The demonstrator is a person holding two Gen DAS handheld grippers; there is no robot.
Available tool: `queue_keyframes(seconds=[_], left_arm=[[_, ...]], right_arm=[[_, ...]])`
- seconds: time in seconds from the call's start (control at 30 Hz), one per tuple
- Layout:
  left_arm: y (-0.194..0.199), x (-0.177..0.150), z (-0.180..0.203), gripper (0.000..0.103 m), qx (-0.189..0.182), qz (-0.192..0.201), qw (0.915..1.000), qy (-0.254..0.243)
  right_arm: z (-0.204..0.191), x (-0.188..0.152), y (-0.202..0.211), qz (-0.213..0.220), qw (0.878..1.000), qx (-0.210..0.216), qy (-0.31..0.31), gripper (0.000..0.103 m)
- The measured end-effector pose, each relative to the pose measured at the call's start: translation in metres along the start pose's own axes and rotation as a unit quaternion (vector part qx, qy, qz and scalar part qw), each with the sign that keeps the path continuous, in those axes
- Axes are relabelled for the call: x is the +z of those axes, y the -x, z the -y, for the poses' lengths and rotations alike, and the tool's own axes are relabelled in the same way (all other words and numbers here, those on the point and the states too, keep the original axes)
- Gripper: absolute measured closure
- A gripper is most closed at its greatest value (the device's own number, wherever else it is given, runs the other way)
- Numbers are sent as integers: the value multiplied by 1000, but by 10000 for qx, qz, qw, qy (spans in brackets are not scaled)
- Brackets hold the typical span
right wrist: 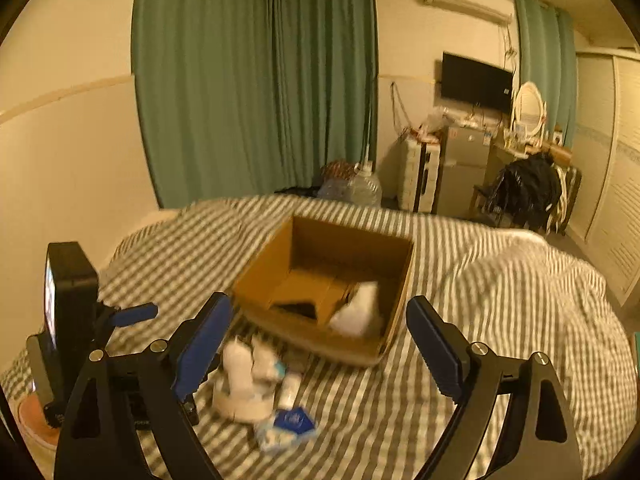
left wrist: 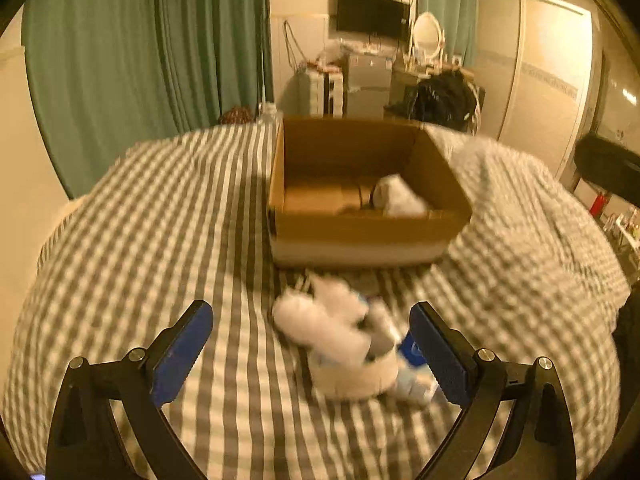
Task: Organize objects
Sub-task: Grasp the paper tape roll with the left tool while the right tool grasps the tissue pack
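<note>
Now both tongs, left [left wrist: 312, 354] & right [right wrist: 320, 346], are gaping wide, holding nothing. White pile [left wrist: 340, 344] is lying on bed just before cardboard box [left wrist: 360, 232], w/ one white item [left wrist: 400, 196] inside. Risk: grabbing several pcs at once, dropping some. Only right view is showing left tool & blue packet [right wrist: 294, 420] clearly.

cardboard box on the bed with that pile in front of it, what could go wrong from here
1. The cardboard box sits on a soft, rumpled striped duvet, so a push against its wall could tip or slide it.
2. The white items and blue packet lie bunched together; one grab may take several things or drop one.
3. Both views are blurred, and both the left tongs and right tongs are open and empty, so a grab could miss.
</note>
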State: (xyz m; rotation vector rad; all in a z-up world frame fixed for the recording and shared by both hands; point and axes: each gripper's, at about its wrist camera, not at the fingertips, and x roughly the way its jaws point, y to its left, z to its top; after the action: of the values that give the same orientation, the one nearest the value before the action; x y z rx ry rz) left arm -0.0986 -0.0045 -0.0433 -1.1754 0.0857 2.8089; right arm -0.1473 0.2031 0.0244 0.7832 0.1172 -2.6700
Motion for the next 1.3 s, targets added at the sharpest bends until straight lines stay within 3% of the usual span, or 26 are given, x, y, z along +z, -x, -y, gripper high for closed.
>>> queue_keyframes(seconds=[0.23,0.43,0.7,0.73,0.8,0.83,1.07,1.3], left_arm=[[-31,-36,8,2,-77,-532,9985,-39],[-62,-45,23,2,-285,-942,9950,-137],[-96,-39,29,2,-316,-1193,9924,17],[-98,-38,30,4,-298,-1212,9922,-20],[-100,-39,33,19,-412,-1254,9912,-100],[-99,-40,34,19,-508,-1279,9904,-116],[-74,-43,26,20,-627,-1099,9920,-14],[-31,-44,6,20,-365,-611,9974,-96]], right_arm=[[1,-59,-38,-737,9970,-107,209,14],[16,-101,-76,-1287,9916,-146,-67,14],[24,-112,-92,-1609,9865,-80,-297,14],[24,-113,-93,-1620,9863,-61,-318,14],[25,-113,-93,-1626,9860,-55,-356,14],[25,-113,-94,-1629,9859,-51,-368,14],[22,-113,-92,-1613,9863,-125,-318,14],[16,-114,-92,-1650,9861,-43,-197,14]])
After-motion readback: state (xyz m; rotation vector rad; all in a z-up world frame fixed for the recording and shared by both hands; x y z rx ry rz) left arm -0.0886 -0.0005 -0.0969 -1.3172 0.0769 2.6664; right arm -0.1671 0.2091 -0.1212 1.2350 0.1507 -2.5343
